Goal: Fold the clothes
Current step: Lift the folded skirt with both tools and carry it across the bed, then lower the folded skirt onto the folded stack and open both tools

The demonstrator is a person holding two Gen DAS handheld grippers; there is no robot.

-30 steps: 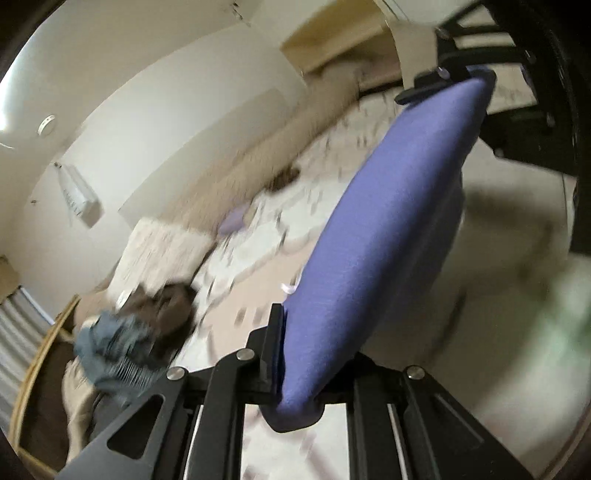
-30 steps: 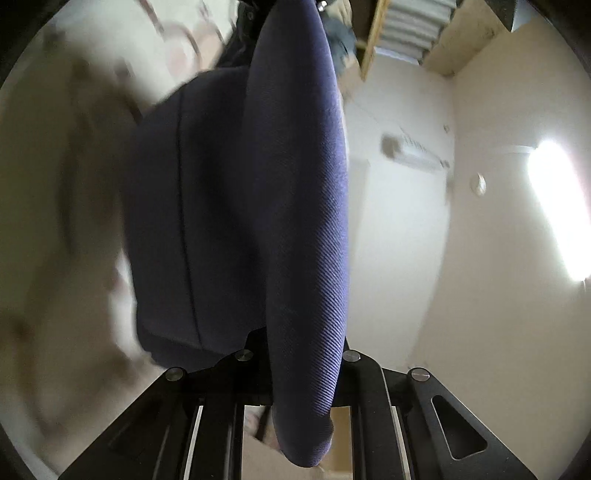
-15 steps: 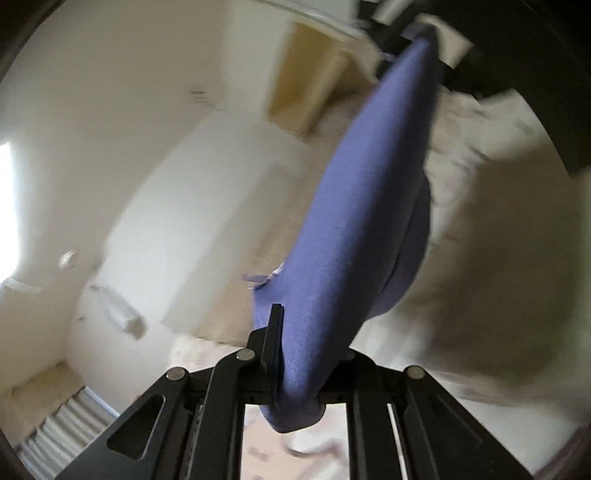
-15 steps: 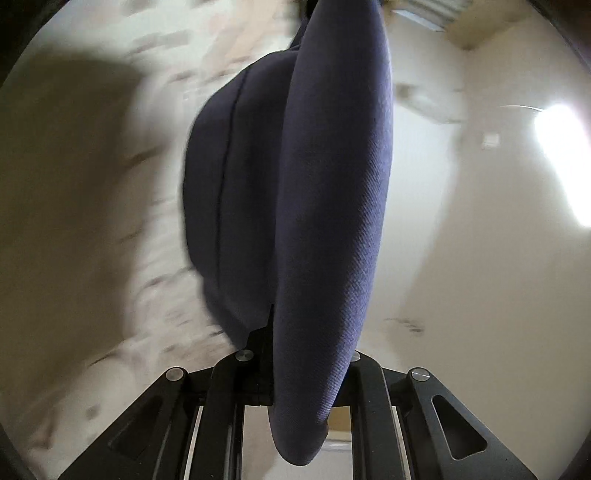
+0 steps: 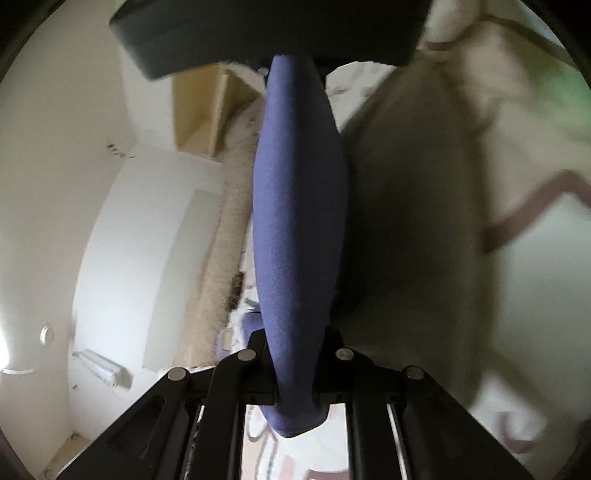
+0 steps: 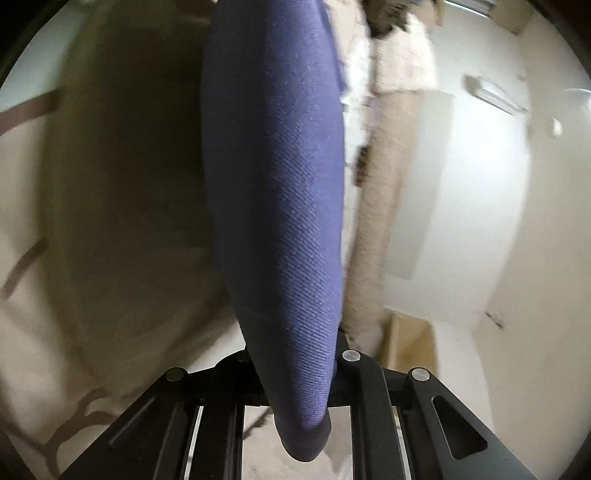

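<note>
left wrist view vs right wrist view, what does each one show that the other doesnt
Only the left wrist view shows the other gripper's dark body across the top, where the stretched cloth ends, plus a green blur at the upper right. Only the right wrist view shows a dark, fuzzy heap at the top. Both show a blue-purple woven garment clamped in shut jaws, left gripper and right gripper, a wall air conditioner and pale patterned bedding.
</note>
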